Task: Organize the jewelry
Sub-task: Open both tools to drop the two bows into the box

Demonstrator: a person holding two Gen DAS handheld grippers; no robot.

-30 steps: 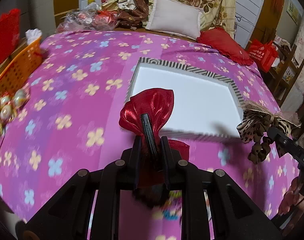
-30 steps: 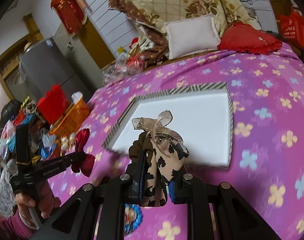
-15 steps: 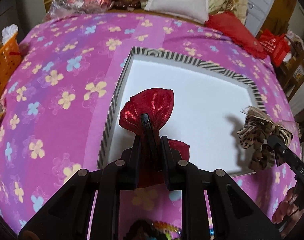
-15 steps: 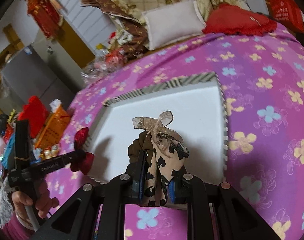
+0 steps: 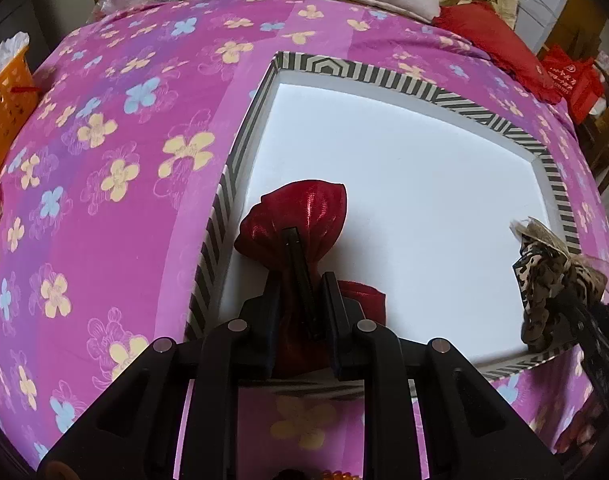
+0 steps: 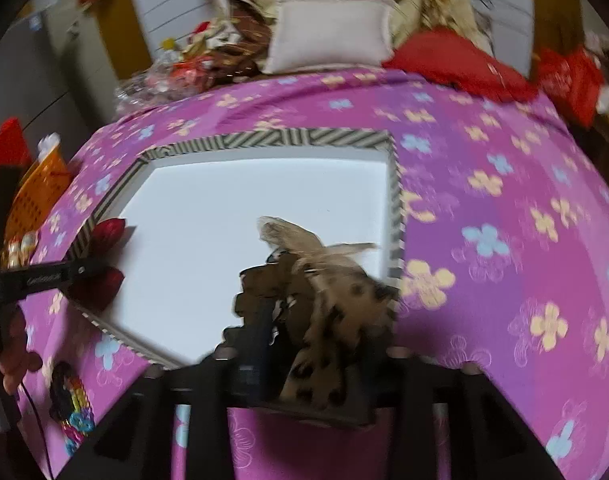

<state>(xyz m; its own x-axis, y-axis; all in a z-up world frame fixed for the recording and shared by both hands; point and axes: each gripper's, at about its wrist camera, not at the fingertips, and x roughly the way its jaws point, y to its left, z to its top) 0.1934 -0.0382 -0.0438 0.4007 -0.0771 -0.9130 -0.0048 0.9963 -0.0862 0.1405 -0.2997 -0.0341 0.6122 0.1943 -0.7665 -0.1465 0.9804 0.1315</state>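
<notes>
Left jaws clamp red bow [image 5: 300,216]; right jaws opening around leopard bow [image 6: 324,300], over striped tray [image 5: 456,98].

Shiny red satin bow hair clip [image 5: 300,220]: black clip bar along its middle, pinched at the knot between black jaws, one lobe over the white floor of the shallow tray with a black-and-white striped rim [image 5: 484,110], near the tray's left wall.

Leopard-print fabric bow with sheer beige ribbon [image 6: 332,300]: blurred, tilted, over the tray's near right corner. Contact with the floor cannot be told.
</notes>
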